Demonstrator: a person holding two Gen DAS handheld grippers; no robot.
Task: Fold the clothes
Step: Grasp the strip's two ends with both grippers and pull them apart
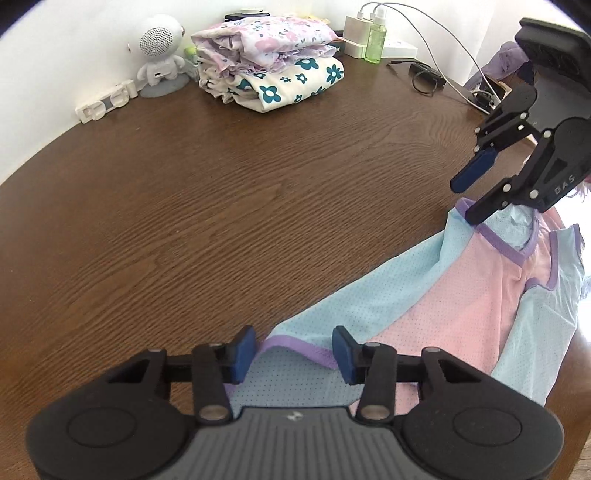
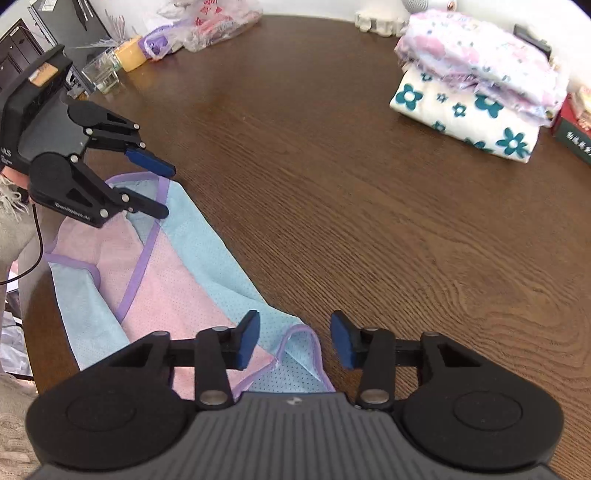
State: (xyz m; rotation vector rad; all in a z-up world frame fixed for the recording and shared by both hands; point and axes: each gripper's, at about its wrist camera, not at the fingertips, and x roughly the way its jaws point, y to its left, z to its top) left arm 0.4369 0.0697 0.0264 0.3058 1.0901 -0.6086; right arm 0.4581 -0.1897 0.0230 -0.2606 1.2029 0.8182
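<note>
A pink and light-blue mesh jersey (image 1: 443, 295) with purple trim lies flat along the near edge of the brown wooden table (image 1: 221, 206). My left gripper (image 1: 293, 354) is open, its blue pads either side of the jersey's purple-trimmed corner. My right gripper (image 1: 467, 201) is open over the jersey's other end. In the right wrist view the right gripper (image 2: 295, 339) is open over a trimmed corner of the jersey (image 2: 166, 288), and the left gripper (image 2: 164, 190) is open over the far end.
A stack of folded floral clothes (image 1: 269, 62) sits at the back of the table, also in the right wrist view (image 2: 476, 85). A white speaker figure (image 1: 159, 55), chargers and cables (image 1: 424, 70), a green bottle (image 1: 375, 40), plastic bags (image 2: 207, 26) and a glass (image 2: 101, 72) line the edges.
</note>
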